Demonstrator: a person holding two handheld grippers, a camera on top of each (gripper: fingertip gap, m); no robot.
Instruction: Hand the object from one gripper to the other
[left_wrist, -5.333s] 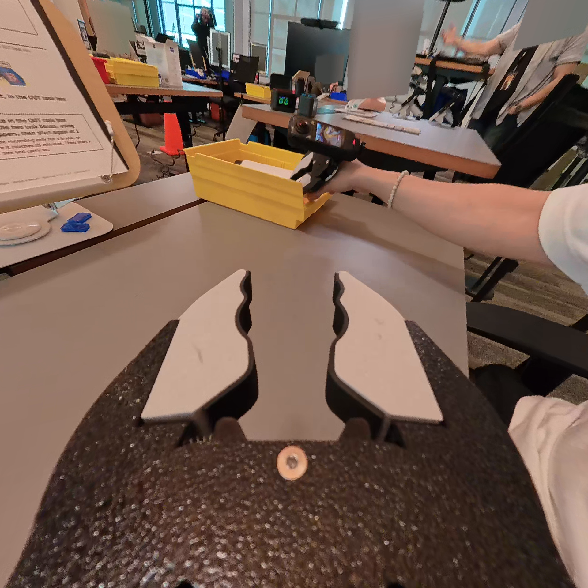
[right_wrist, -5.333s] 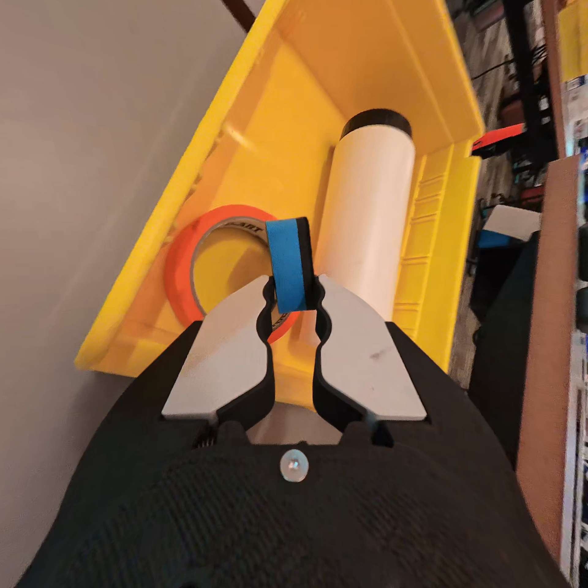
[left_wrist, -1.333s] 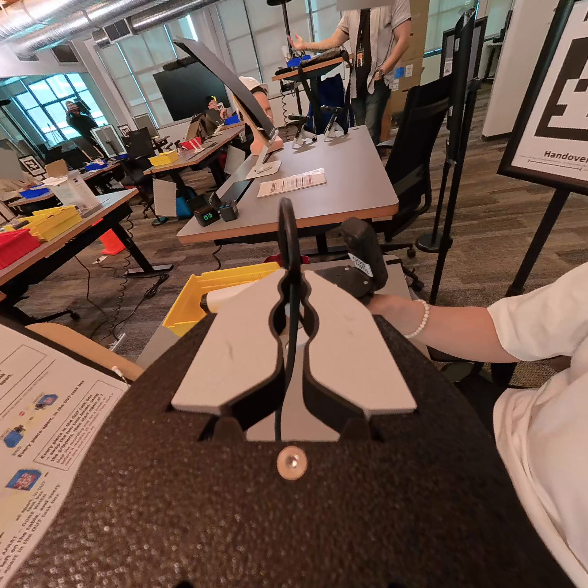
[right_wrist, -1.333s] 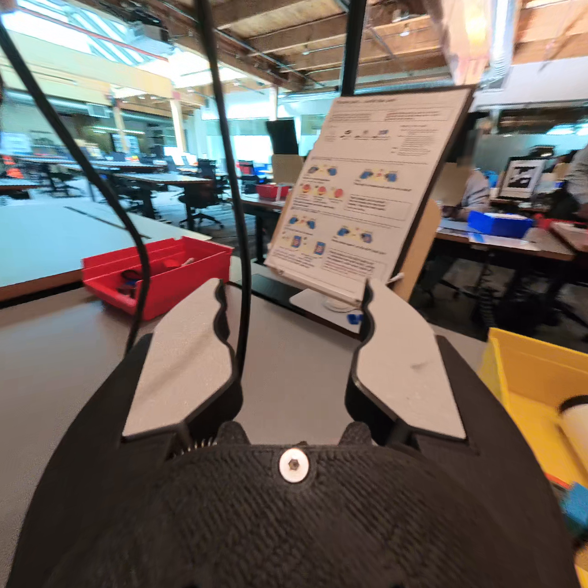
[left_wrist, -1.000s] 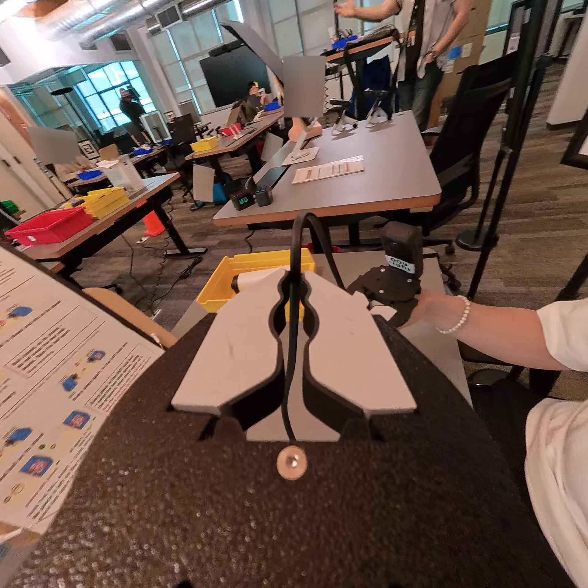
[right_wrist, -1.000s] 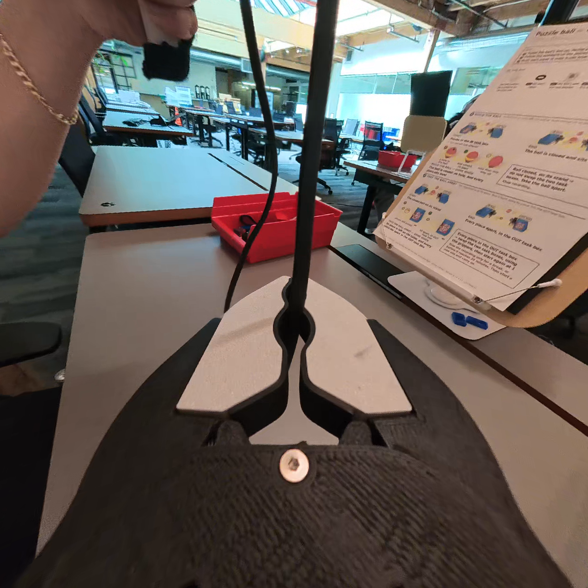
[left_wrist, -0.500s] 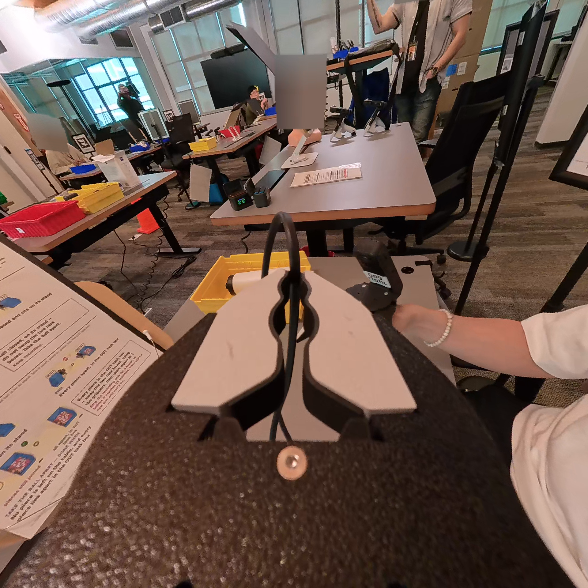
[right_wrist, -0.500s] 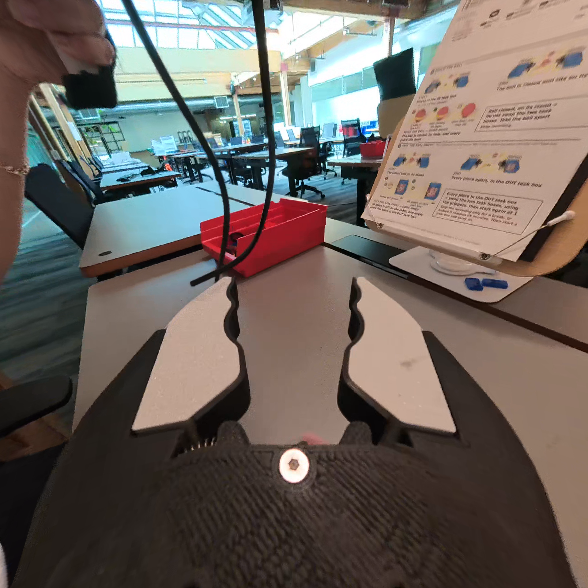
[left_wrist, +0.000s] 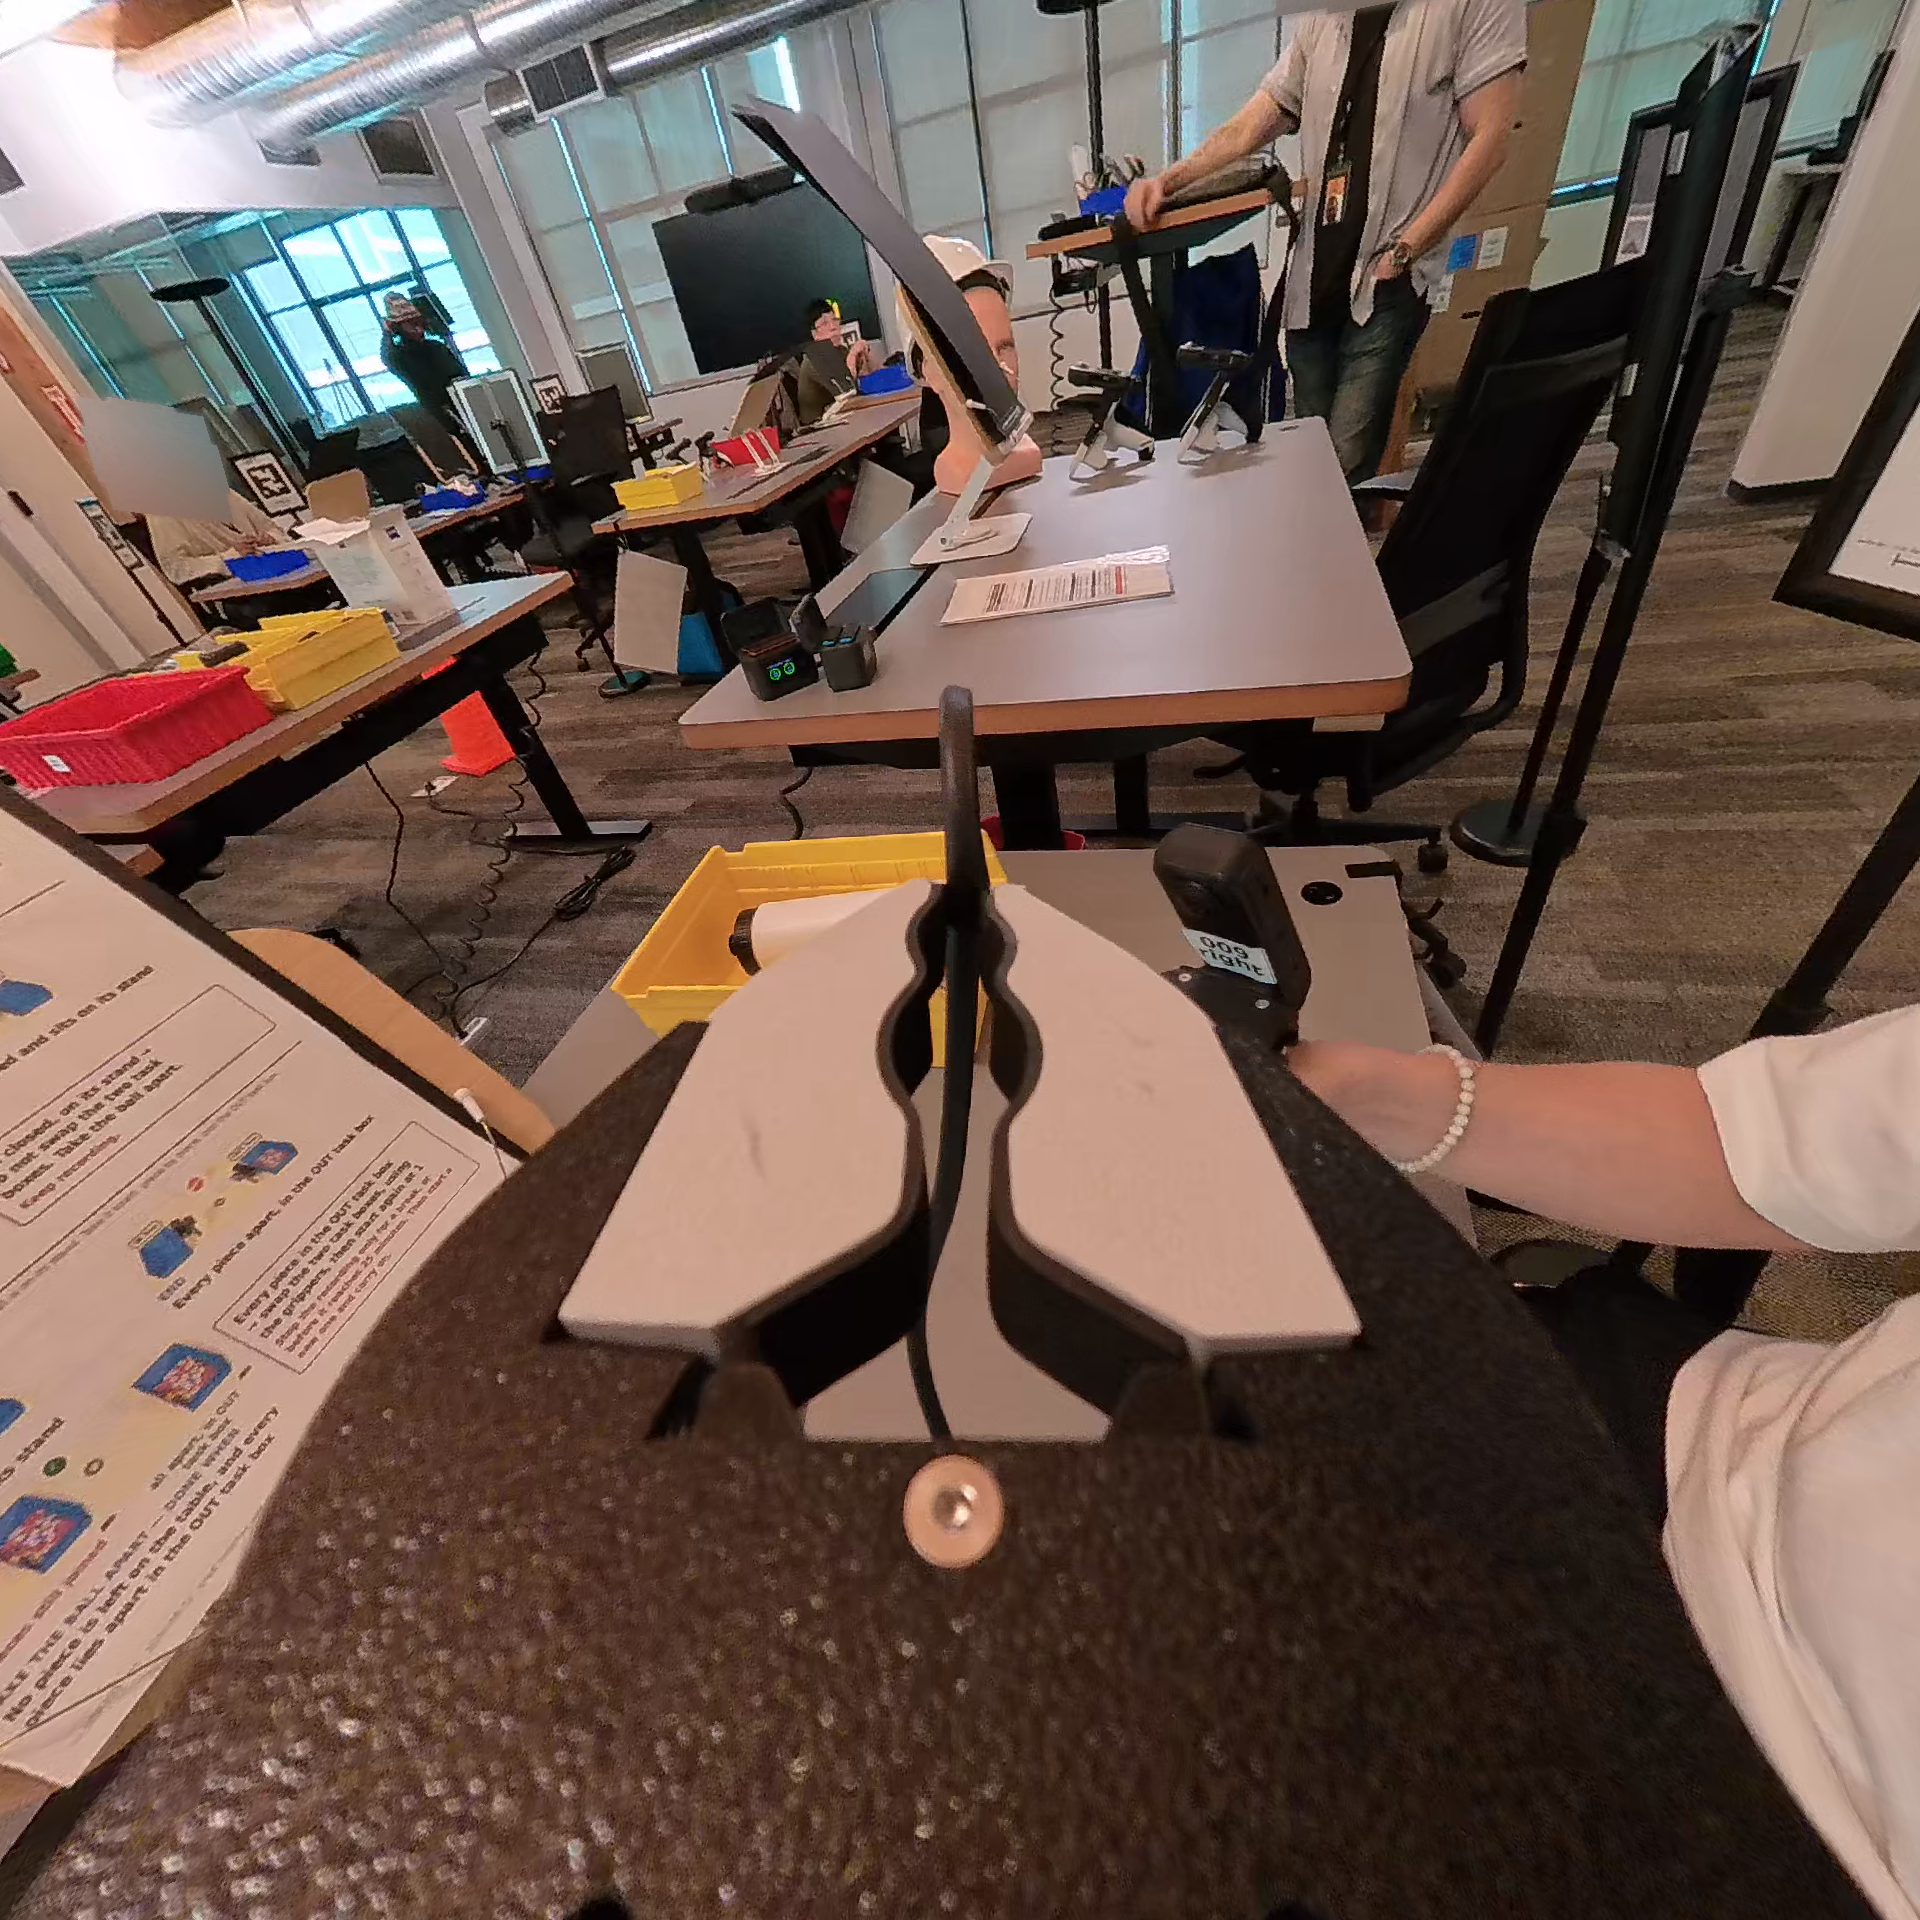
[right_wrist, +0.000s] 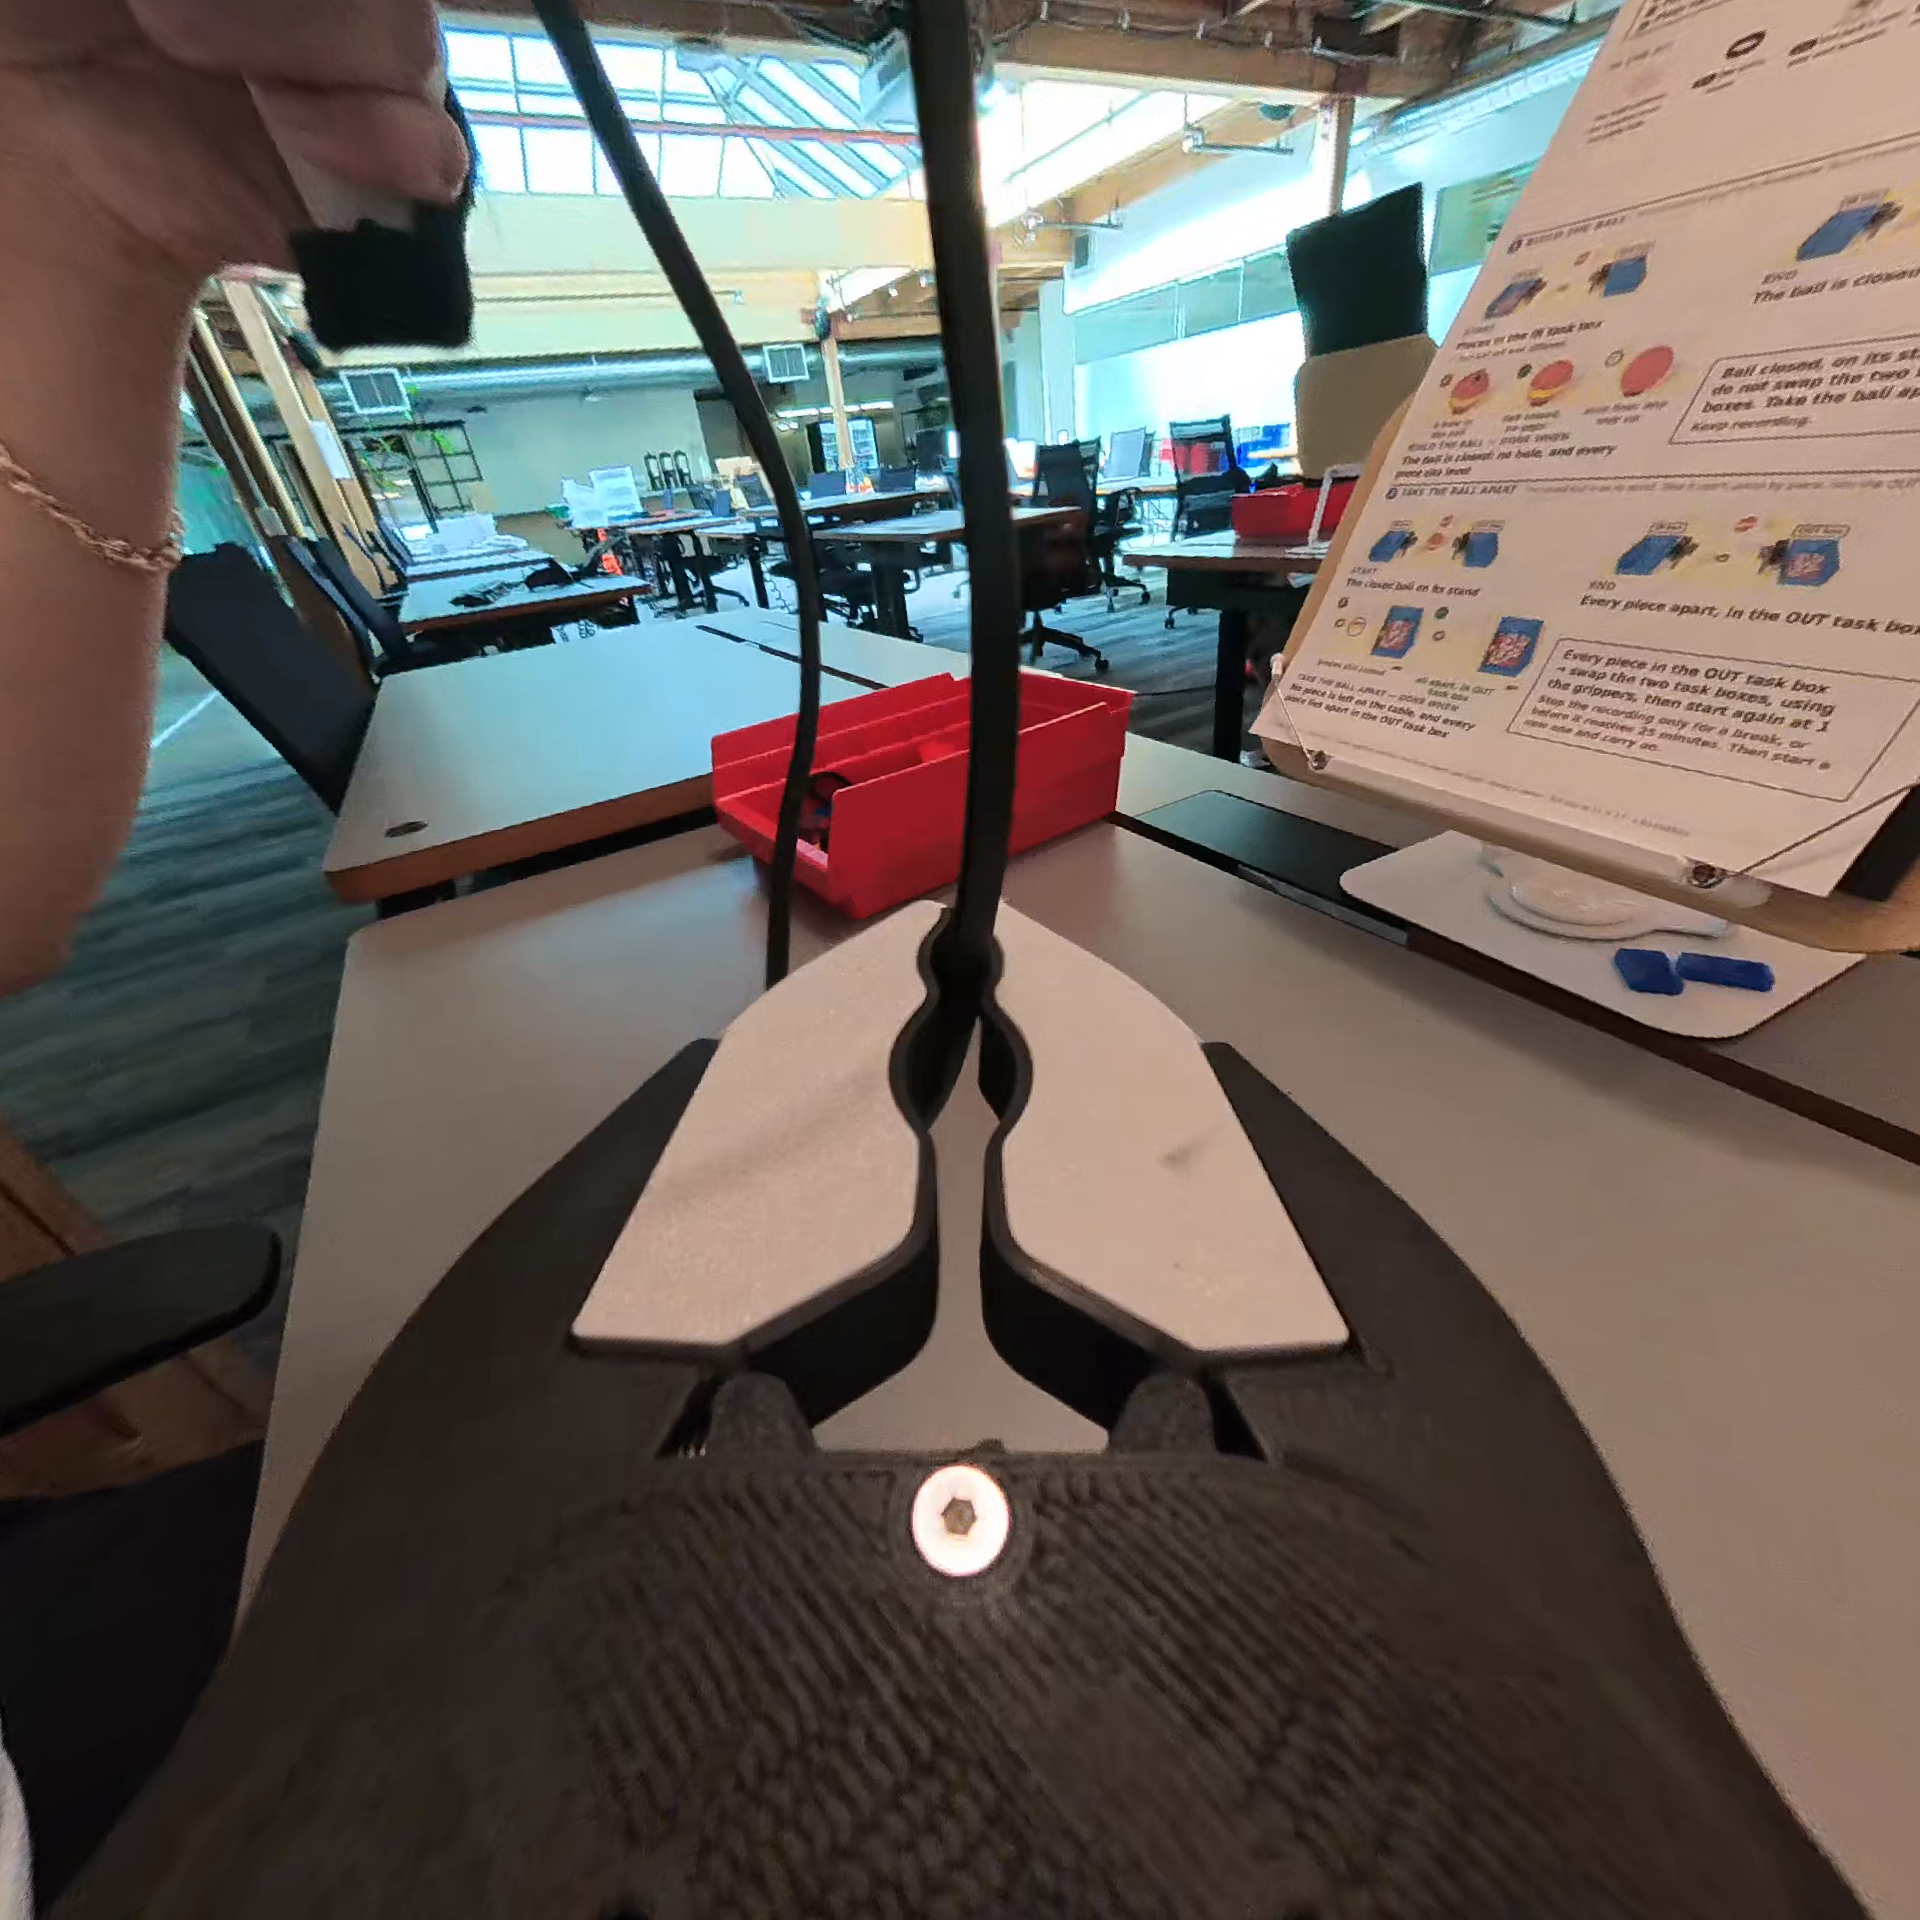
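Grippers both pinched on 1 black cable

Left gripper clamps the black cable over a yellow bin; a hand holds the other tool beside it. Right gripper squeezes the same cable, which rises out of view past the left hand, above open grey table, with a red bin just ahead and an instruction board at right.

My left wrist view looked along its fingers toward the yellow bin; my right wrist view faced the red bin. Both shared the black cable.
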